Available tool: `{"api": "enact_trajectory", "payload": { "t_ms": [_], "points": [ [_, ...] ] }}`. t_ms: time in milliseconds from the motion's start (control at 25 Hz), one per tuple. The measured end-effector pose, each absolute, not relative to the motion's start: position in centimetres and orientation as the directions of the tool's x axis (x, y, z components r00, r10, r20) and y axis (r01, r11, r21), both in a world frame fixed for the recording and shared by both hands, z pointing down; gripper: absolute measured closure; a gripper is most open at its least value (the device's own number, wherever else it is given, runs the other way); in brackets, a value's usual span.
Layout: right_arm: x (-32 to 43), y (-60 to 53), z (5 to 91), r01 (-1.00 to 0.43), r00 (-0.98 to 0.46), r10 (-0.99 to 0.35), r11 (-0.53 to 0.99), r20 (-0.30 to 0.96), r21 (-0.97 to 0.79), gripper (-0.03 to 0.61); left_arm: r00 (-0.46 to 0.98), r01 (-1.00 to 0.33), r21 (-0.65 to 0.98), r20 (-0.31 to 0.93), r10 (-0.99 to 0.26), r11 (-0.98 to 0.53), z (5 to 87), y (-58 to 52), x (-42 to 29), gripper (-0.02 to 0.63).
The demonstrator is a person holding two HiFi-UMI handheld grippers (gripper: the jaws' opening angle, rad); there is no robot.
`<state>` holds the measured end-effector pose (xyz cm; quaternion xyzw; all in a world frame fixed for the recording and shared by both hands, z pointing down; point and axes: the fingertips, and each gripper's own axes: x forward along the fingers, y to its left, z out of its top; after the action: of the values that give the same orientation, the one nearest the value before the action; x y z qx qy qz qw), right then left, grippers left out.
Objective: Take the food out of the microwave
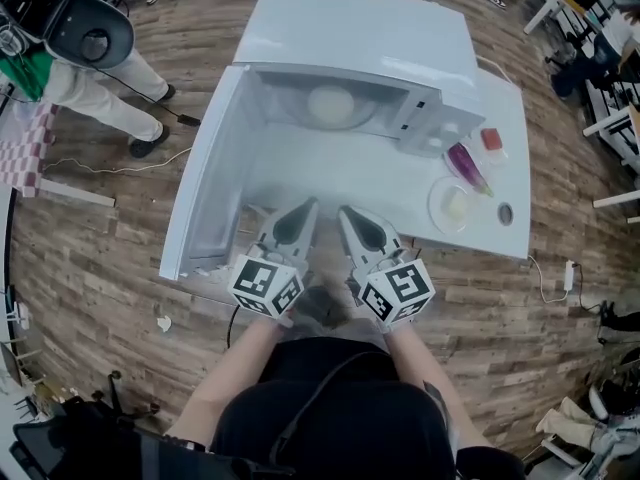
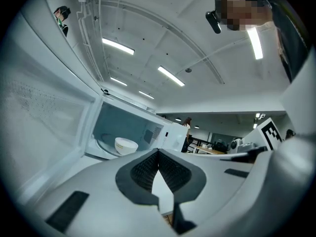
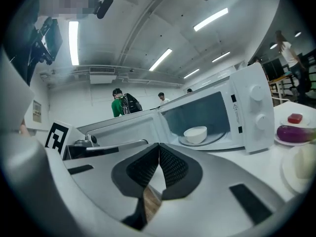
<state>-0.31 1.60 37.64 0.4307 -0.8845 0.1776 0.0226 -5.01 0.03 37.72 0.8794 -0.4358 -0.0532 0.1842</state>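
A white microwave (image 1: 360,38) stands on the white table (image 1: 330,173) with its door (image 1: 205,168) swung open to the left. Inside, a white bowl (image 1: 330,105) sits on the turntable; it also shows as the bowl (image 2: 126,144) and the bowl (image 3: 195,134) in the gripper views. My left gripper (image 1: 310,206) and right gripper (image 1: 345,211) are side by side at the table's near edge, pointing at the cavity and well short of it. Both are shut with nothing between the jaws, as the left gripper (image 2: 158,152) and right gripper (image 3: 159,146) show close up.
Right of the microwave lie a purple eggplant (image 1: 466,167), a red item (image 1: 491,139), a plate with pale food (image 1: 452,205) and a small dark disc (image 1: 505,213). A person (image 1: 90,68) stands on the wooden floor at the far left.
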Motion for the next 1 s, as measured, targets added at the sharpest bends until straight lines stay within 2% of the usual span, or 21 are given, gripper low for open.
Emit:
{"api": "enact_trajectory", "payload": {
  "t_ms": [480,1000],
  "points": [
    [0.5,-1.3,38.9,-0.836,-0.536,-0.811,0.473,0.233,-0.278,0.56,0.637,-0.725,0.389,0.066,-0.768,-0.568,38.6,-2.7,-5.6,0.604],
    [-1.2,-7.5,39.1,-0.796,-0.6,-0.762,0.538,0.243,-0.277,0.56,0.587,-0.762,0.395,0.084,-0.805,-0.514,39.0,-7.8,-6.3,0.603]
  ]
}}
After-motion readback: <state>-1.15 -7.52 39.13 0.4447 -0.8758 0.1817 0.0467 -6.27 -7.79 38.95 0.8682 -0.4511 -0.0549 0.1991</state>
